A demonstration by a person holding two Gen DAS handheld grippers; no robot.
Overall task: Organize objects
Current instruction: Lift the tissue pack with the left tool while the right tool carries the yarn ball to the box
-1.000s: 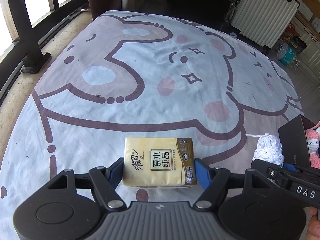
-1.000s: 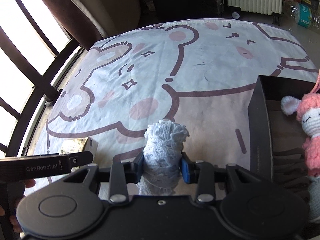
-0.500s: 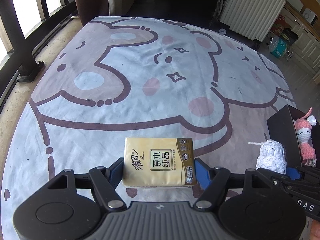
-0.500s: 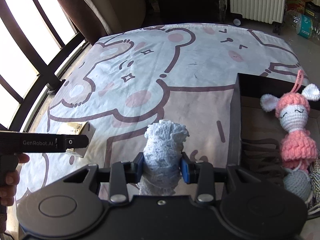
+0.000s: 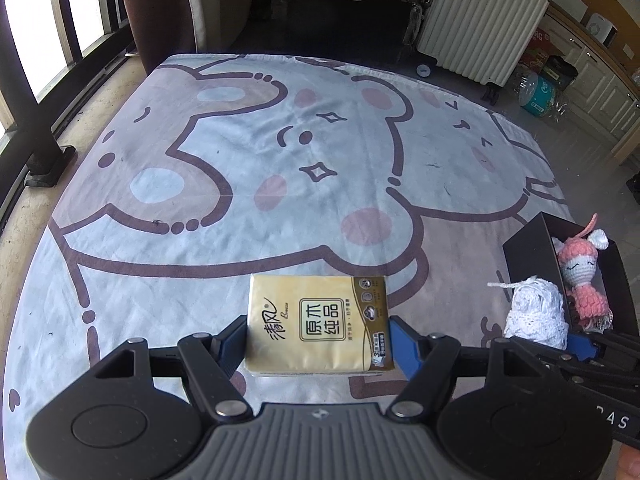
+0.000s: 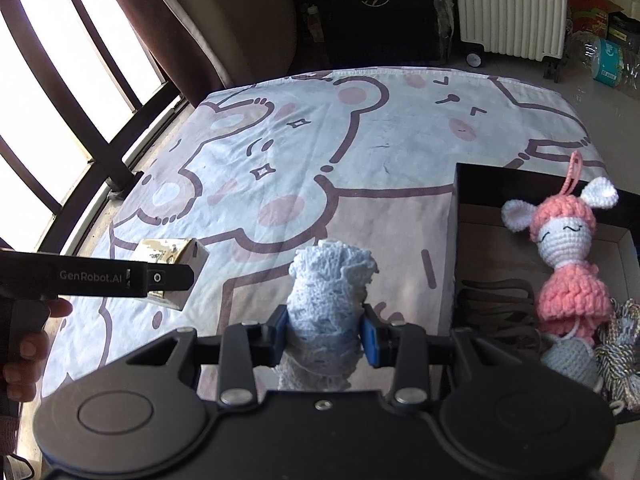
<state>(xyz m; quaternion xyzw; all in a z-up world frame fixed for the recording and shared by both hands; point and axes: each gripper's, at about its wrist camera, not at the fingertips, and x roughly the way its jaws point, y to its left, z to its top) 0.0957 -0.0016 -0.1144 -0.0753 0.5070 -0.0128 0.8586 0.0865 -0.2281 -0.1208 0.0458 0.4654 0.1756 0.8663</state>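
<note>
My left gripper (image 5: pixel 318 340) is shut on a gold tissue pack (image 5: pixel 318 322) and holds it above the cartoon-print sheet (image 5: pixel 240 160). The pack also shows in the right wrist view (image 6: pixel 172 258). My right gripper (image 6: pixel 324 338) is shut on a white lace roll (image 6: pixel 328 300), held just left of a black box (image 6: pixel 456 240); the roll also shows in the left wrist view (image 5: pixel 536 314). The box (image 5: pixel 528 256) holds a pink crochet doll (image 6: pixel 568 256), dark cord and a grey tassel bundle.
A white radiator (image 5: pixel 480 28) and a water bottle pack (image 5: pixel 540 92) stand on the floor beyond the sheet. Window bars (image 6: pixel 60 92) and a curtain run along the left side. The sheet spreads wide ahead of both grippers.
Both grippers have risen and pulled back with their loads. The black box and doll have come further into both views. The grips are unchanged.
</note>
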